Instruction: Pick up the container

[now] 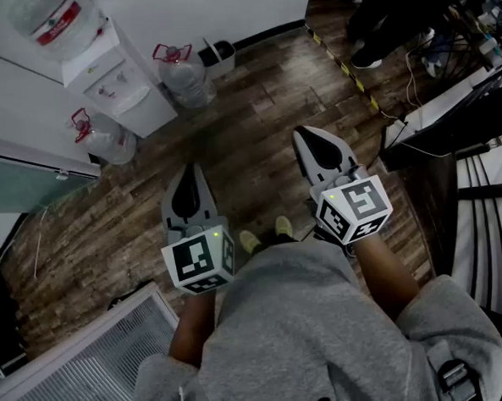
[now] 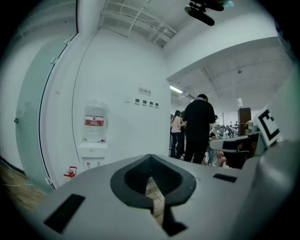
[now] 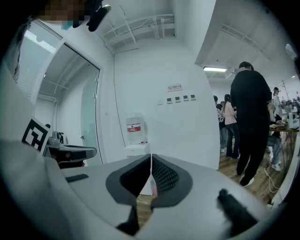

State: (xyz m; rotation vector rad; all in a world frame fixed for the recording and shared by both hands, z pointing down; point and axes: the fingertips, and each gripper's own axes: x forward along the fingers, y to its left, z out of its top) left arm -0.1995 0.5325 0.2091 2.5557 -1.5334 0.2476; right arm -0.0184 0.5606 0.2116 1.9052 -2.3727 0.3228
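- A white water dispenser (image 1: pixel 122 83) with a clear bottle on top stands against the white wall at the far left of the head view.
- A clear plastic water jug with a red handle (image 1: pixel 105 138) sits on the floor just left of the dispenser. It is round-bodied, see-through and upright.
- A second clear jug with a red handle (image 1: pixel 186 79) stands just right of the dispenser, also upright.
- A small black bin with a white lining (image 1: pixel 219 58) is beside that jug, at the foot of the wall.
- Which of these the task means cannot be told. All three rest on the dark wood-plank floor (image 1: pixel 254 110), well ahead of both tools.
- The left gripper (image 1: pixel 190 170), grey with a black inner pad, is clenched. Its tips meet with nothing between them, and only floor shows through the slot behind.
- A pair of yellow-green shoes (image 1: pixel 266 231) shows between the two tools.
- The right gripper (image 1: pixel 303 134) is likewise clenched and empty, pointing toward the wall.
- A person in black clothes (image 3: pixel 251 126) stands at the right by a desk.
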